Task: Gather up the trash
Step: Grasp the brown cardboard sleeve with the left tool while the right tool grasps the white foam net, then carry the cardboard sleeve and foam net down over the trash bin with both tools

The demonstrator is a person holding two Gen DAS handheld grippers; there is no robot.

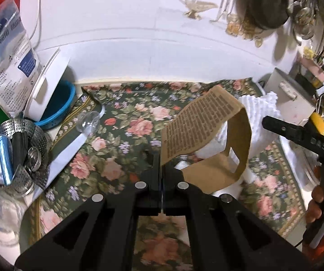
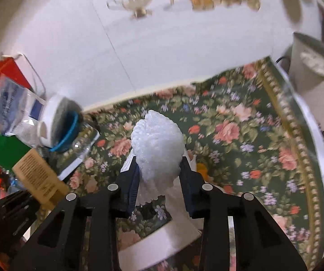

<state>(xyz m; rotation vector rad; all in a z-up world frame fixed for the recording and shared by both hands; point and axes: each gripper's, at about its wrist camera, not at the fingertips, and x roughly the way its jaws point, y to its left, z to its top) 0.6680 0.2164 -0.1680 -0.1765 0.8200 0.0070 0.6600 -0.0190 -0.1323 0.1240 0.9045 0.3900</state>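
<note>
A brown cardboard sleeve point(image 1: 207, 131) printed with dark text hangs lifted above the floral tablecloth point(image 1: 121, 117). My left gripper point(image 1: 162, 160) is shut on its lower corner. The same sleeve point(image 2: 37, 178) shows at the left of the right wrist view. A white foam net point(image 2: 157, 144) stands between the pads of my right gripper point(image 2: 159, 164), which is shut on it and squeezes its lower half. In the left wrist view the foam net point(image 1: 259, 108) sits behind the sleeve, with a finger point(image 1: 297, 133) of the right gripper beside it.
A perforated metal steamer basket point(image 1: 15, 153), a white tub in a blue bowl point(image 1: 49, 90), a plastic bag point(image 1: 8, 45) and a clear cup point(image 1: 89, 122) crowd the left. A cream appliance point(image 2: 315, 85) stands at the right. White card point(image 2: 162, 244) lies below the right gripper.
</note>
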